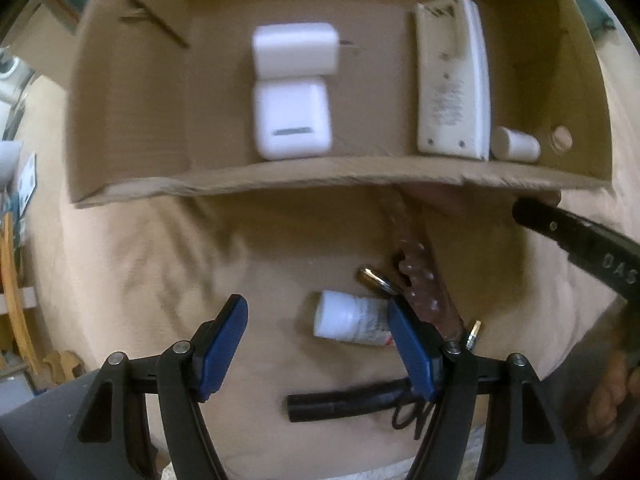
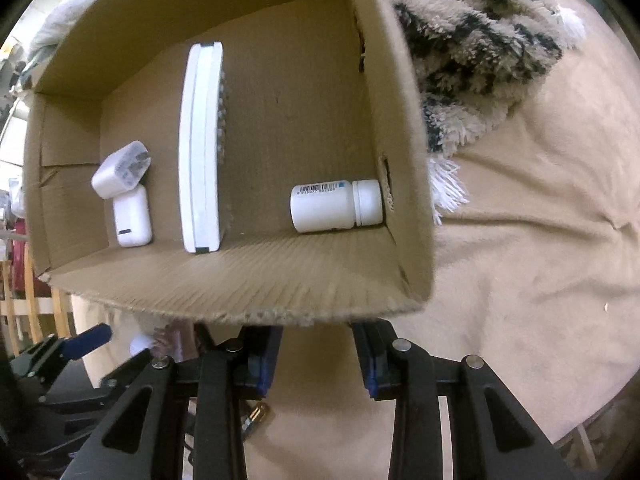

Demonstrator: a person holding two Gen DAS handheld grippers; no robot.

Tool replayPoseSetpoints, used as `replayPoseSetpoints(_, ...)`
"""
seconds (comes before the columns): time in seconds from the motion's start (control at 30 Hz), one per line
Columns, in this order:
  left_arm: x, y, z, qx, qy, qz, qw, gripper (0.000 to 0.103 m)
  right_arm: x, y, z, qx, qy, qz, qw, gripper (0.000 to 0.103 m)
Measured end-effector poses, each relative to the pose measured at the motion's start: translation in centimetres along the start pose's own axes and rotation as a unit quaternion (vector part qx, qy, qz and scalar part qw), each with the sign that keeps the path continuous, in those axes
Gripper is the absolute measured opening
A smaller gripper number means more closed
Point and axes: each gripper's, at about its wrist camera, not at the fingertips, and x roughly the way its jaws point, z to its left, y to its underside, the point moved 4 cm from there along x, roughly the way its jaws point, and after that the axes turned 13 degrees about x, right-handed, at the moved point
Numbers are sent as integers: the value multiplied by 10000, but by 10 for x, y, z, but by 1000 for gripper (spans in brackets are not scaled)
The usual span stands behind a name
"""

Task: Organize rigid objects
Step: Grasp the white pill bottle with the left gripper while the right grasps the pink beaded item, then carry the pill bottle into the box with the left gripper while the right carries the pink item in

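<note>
The left hand-held gripper (image 1: 316,344) hangs wide over a white pill bottle (image 1: 352,318) lying on the beige blanket (image 1: 160,264). The right hand-held gripper (image 2: 316,360) stands narrowed, seemingly empty (view poor), beside the cardboard box (image 2: 256,288) holding another bottle (image 2: 336,207).

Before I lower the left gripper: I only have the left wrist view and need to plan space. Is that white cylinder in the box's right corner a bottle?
Observer: Yes, a white bottle lying on its side, barcode up, cap towards the box's right wall.
Operator: Is the right gripper holding anything?
Observer: The right gripper shows only cloth between its parted pads; its tips hide under the box's near edge.
Operator: What lies outside that wall?
Observer: A shaggy blanket, right beside it.
</note>
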Motion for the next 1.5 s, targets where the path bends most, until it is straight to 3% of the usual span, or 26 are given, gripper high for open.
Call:
replayPoseSetpoints(0.1, 4, -2, -10, 106, 147, 67, 9998, 70, -10, 6, -4, 30, -81, -34, 10000, 36)
replayPoseSetpoints(0.23, 8, -1, -22, 354, -68, 122, 9993, 70, -19, 9, -7, 55, -180, -82, 9998, 36)
replayPoseSetpoints(0.3, 10, 0, -24, 362, -144, 111, 9992, 60, -22, 15, -1, 27, -228, -106, 9997, 36)
replayPoseSetpoints(0.33, 10, 0, -24, 335, -78, 100, 9994, 44, -24, 16, -7, 19, -276, -109, 9996, 36)
replayPoseSetpoints(0.4, 8, 2, -20, 233, 16, 91, 9997, 44, -28, 11, -7, -4, -351, -123, 9993, 35)
replayPoseSetpoints(0.6, -4, 3, 9, 23, -374, -118, 9992, 44, -46, 7, -13, -90, -449, -123, 9989, 35)
replayPoseSetpoints(0.8, -14, 17, 46, -407, -525, -98, 9977, 44, -59, 16, -4, -256, -483, -172, 9984, 35)
replayPoseSetpoints(1.07, -23, 29, 57, -475, -656, -199, 9965, 44, -79, 30, 4, -361, -635, -339, 9968, 35)
replayPoseSetpoints(1.27, -48, 28, 60, -718, -826, -522, 9926, 44, -104, 40, -1, -506, -764, -631, 9938, 35)
replayPoseSetpoints(1.5, -111, 26, 69, -890, -1045, -1412, 9804, 44, -132, 33, 9, -685, -853, -1083, 9881, 35)
